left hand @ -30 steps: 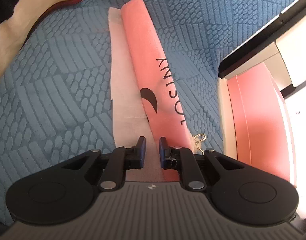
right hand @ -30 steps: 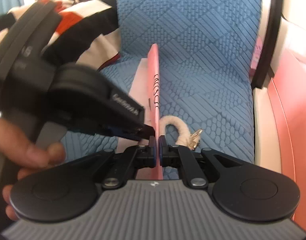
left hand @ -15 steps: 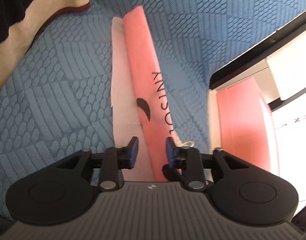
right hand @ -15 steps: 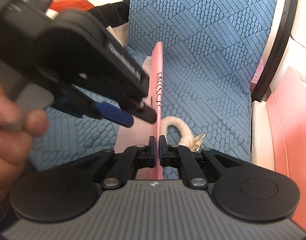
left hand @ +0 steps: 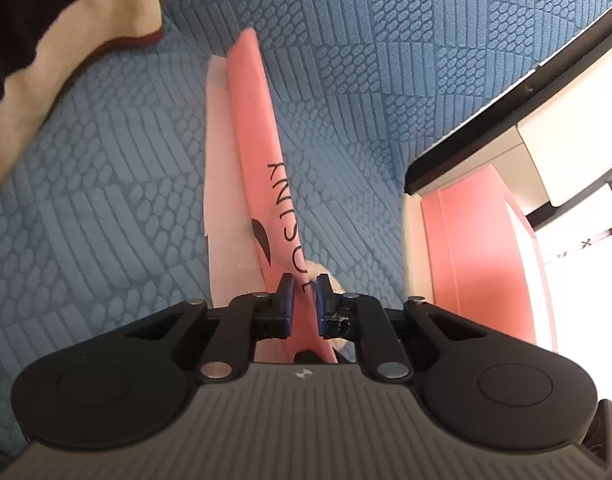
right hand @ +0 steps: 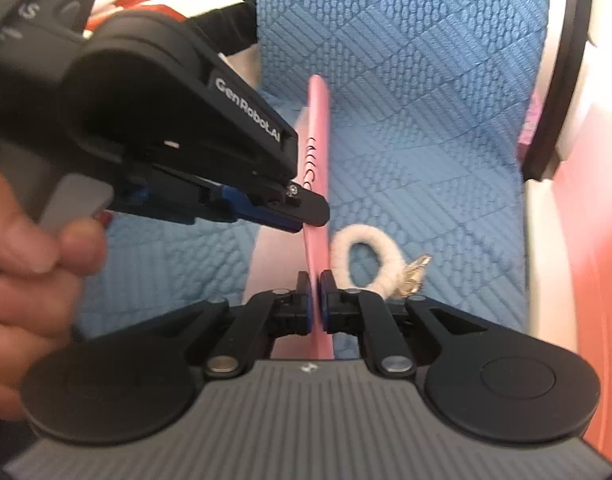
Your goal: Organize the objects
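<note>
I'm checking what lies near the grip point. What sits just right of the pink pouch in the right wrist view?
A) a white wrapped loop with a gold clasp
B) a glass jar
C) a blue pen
A: the white wrapped loop with its gold clasp lies on the blue quilted cover beside the pink pouch.

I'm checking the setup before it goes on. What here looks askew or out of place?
The pink card stands on edge, tilted, not flat, with the right hand-held gripper shut on it and the left hand-held gripper just closing around it. A white cord loop lies loose beside it.
</note>
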`<state>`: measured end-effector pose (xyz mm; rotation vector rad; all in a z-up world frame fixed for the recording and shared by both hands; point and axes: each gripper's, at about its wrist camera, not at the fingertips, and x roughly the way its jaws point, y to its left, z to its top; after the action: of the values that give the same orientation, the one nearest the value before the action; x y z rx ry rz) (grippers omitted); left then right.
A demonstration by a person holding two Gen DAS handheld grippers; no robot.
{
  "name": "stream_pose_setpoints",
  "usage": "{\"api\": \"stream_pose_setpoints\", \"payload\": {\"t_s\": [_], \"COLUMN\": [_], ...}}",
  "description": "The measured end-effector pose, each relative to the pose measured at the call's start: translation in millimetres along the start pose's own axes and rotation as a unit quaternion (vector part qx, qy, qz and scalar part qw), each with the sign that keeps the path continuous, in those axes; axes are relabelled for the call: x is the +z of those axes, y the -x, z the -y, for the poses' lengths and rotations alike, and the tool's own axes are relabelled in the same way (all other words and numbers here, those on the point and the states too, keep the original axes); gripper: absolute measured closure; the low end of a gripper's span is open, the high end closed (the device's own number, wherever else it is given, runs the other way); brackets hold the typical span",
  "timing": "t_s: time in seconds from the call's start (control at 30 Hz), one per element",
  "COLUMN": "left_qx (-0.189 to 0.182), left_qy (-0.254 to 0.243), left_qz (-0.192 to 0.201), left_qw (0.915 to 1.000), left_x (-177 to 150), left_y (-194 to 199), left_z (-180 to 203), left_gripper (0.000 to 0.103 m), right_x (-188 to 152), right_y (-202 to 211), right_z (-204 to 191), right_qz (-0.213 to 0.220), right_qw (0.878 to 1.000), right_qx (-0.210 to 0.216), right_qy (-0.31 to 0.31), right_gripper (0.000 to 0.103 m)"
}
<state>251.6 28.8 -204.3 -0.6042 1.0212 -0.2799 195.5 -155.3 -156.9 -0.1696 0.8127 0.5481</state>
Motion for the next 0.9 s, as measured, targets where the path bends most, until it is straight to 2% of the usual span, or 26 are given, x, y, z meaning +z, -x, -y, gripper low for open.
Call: {"api": "stream_pose_setpoints", "payload": {"t_s": [0.17, 0.47, 0.63, 0.77, 0.9], "left_qx": [0.021, 0.053, 0.068, 0.078, 0.091], "left_qy": [0.019, 0.023, 0.021, 0.02, 0.018], "left_qz": [0.011, -0.001, -0.008, -0.014, -0.016], "left_qw": [0.9995, 0.9983, 0.9975, 0.9967, 0.9956], "left_x": [3, 6, 9, 11, 11], "left_y": [-2, -6, -10, -14, -18], "left_z": [-7, -11, -13, -16, -17], "left_gripper": [0.094, 0.095, 0.094, 0.094, 0.091], "right_x": [2, 4, 6, 4, 0], "right_y": [9, 21, 21, 8, -7], "right_z": [0, 0, 0, 5, 6], "right_qz": [0.003, -0.007, -0.006, -0.026, -0.047], "right_qw": [0.999, 0.994, 0.993, 0.992, 0.989], "right_qx": [0.046, 0.108, 0.116, 0.115, 0.131], "right_qy": [-0.014, -0.028, -0.028, -0.044, -0.057], "right_gripper": [0.09, 0.09, 0.09, 0.09, 0.091]}}
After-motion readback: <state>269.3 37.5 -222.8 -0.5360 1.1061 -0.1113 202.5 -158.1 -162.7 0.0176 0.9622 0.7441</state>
